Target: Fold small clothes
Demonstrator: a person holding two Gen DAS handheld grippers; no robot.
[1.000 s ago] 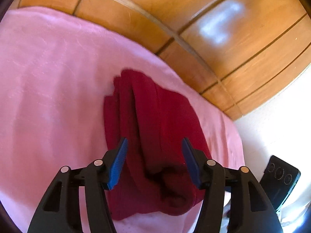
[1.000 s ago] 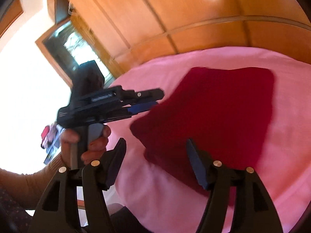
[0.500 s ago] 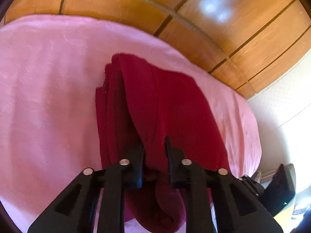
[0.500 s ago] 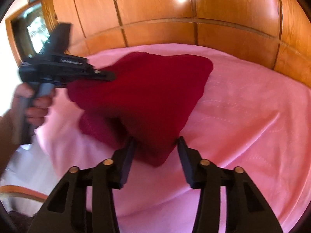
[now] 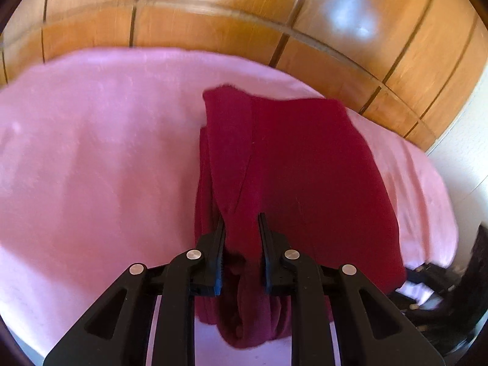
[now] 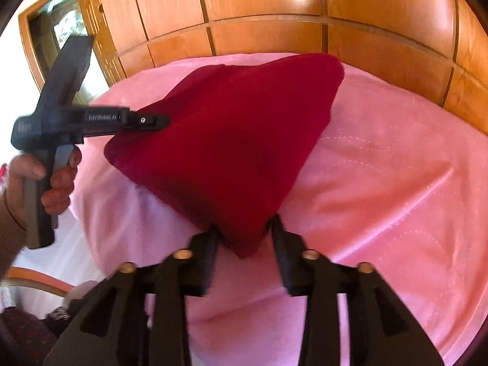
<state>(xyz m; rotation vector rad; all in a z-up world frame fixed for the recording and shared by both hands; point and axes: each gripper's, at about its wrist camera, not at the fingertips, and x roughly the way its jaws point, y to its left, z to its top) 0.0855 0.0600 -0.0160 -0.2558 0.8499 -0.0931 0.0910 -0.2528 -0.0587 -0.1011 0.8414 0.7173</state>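
Note:
A dark red garment lies folded on the pink bedspread. My left gripper is shut on the bunched near edge, with cloth pressed between the pads. In the right wrist view the garment rises like a tent. The left gripper pinches its left corner there, held by a person's hand. The near corner hangs between the fingers of my right gripper. Those jaws are opening, and the cloth still fills the gap between them.
Glossy wooden panels stand behind the bed, also visible as panels in the right wrist view. The bedspread stretches bare to the right. Dark objects lie past the bed's right edge. A framed opening is at far left.
The left gripper closed on the garment's near edge and swung across. The right gripper came down over the near corner and its jaws drew in round it. The garment now stands lifted.

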